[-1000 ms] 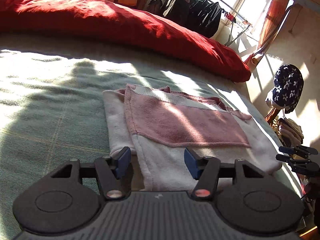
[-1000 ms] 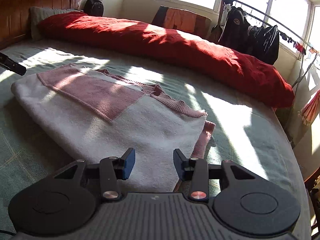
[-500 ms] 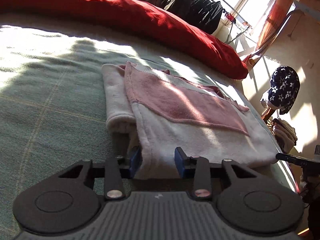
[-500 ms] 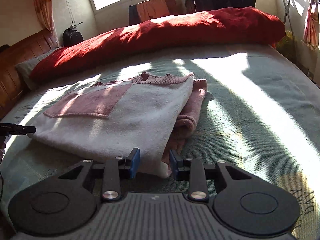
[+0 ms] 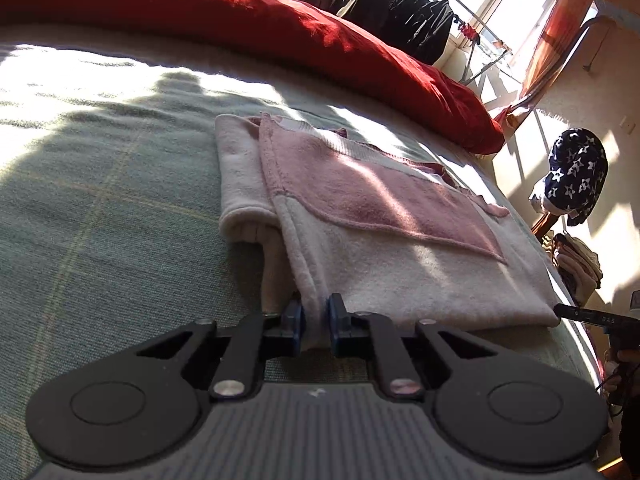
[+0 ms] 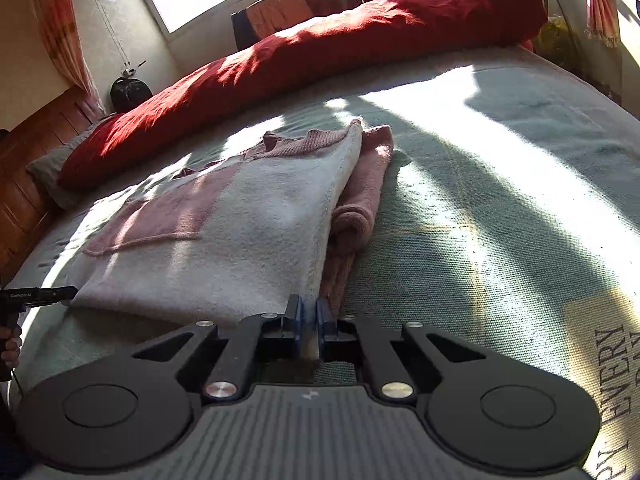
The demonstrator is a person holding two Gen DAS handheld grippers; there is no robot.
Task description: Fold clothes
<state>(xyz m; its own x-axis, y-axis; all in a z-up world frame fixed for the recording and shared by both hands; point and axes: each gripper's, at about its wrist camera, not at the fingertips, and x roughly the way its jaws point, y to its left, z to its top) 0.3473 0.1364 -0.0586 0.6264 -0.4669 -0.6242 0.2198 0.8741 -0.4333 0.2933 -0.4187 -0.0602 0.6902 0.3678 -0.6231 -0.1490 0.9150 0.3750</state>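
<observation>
Both grippers have just closed: left gripper [image 5: 314, 322] and right gripper [image 6: 308, 322] each pinch the sweater [image 5: 400, 248] hem, hiding its corners.

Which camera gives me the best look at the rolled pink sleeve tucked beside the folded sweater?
The right wrist view: the pink sleeve lies in full sight along the sweater's right edge. In the left wrist view the sweater covers that side, so the sleeve is hidden there.

One folded sweater [image 5: 384, 248], one red duvet [image 5: 248, 28], one green blanket [image 5: 100, 208], two tools
</observation>
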